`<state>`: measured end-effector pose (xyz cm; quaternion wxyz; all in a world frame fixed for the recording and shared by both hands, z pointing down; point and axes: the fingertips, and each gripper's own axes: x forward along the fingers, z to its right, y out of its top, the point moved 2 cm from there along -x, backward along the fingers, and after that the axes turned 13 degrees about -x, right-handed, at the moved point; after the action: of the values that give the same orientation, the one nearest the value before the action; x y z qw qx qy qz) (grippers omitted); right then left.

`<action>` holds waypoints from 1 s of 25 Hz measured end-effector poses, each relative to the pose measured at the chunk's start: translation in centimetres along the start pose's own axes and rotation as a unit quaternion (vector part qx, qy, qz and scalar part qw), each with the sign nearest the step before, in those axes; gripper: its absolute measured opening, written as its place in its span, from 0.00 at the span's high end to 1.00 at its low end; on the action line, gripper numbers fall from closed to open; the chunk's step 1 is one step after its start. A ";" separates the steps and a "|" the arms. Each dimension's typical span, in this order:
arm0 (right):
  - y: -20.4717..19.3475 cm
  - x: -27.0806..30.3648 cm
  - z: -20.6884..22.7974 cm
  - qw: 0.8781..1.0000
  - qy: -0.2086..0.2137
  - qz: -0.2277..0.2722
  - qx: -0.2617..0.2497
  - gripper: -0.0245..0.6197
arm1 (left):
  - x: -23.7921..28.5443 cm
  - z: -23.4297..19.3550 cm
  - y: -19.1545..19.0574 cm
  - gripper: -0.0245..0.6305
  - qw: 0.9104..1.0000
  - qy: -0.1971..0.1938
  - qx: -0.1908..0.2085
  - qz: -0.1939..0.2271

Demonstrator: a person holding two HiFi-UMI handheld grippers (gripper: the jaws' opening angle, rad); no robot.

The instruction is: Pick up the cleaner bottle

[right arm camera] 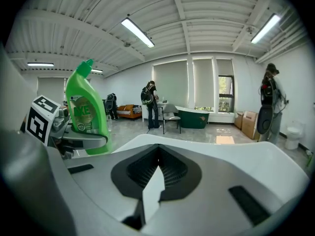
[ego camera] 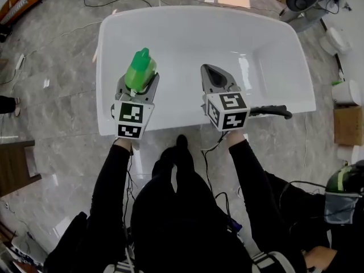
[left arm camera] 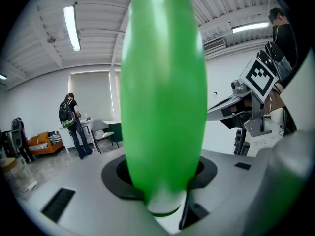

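Note:
The green cleaner bottle point(ego camera: 140, 70) stands upright between the jaws of my left gripper point(ego camera: 136, 87), which is shut on it above the near left part of the white bathtub point(ego camera: 199, 13). In the left gripper view the bottle point(left arm camera: 162, 97) fills the middle, its lower end held in the left gripper point(left arm camera: 160, 178). My right gripper point(ego camera: 211, 75) hangs beside it over the tub, shut and holding nothing. In the right gripper view the jaws of the right gripper point(right arm camera: 157, 154) meet, and the bottle point(right arm camera: 86, 112) shows at the left.
A black-handled tool point(ego camera: 270, 111) lies on the tub's near right rim. A cardboard box point(ego camera: 348, 124) and white fixtures point(ego camera: 335, 38) stand to the right on the marble floor. Cables point(ego camera: 114, 1) run behind the tub. Several people stand farther off in the room.

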<state>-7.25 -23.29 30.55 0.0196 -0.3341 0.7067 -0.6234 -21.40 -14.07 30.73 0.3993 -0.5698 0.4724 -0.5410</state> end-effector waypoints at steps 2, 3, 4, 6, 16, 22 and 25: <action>0.4 0.8 -0.7 1.000 0.015 0.005 -0.005 0.96 | -0.7 -1.0 0.0 0.66 1.000 0.015 0.001 -0.002; 0.5 1.2 -1.0 1.000 0.022 0.006 -0.006 0.96 | -1.0 -1.4 -0.1 0.66 1.000 0.023 0.001 -0.003; 0.6 1.6 -1.2 1.000 0.029 0.007 -0.008 0.96 | -1.3 -1.8 -0.2 0.66 1.000 0.029 0.001 -0.005; 0.6 2.4 -1.7 0.999 0.041 0.007 -0.013 0.96 | -1.7 -2.6 -0.4 0.66 0.999 0.041 0.001 -0.011; 1.1 6.3 -5.5 0.995 0.098 0.005 -0.027 0.96 | -4.9 -6.5 -2.7 0.66 0.994 0.097 -0.018 -0.041; 0.6 7.7 -7.9 0.992 0.123 -0.002 -0.029 0.96 | -6.3 -8.0 -4.5 0.66 0.991 0.113 -0.027 -0.060; 0.2 8.1 -8.6 0.991 0.132 -0.006 -0.029 0.96 | -6.7 -8.3 -5.4 0.66 0.990 0.120 -0.033 -0.069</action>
<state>-17.47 -19.83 35.42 -0.0869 -0.2535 0.7191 -0.6412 -28.92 -5.79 35.11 0.2829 -0.5449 0.4941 -0.6155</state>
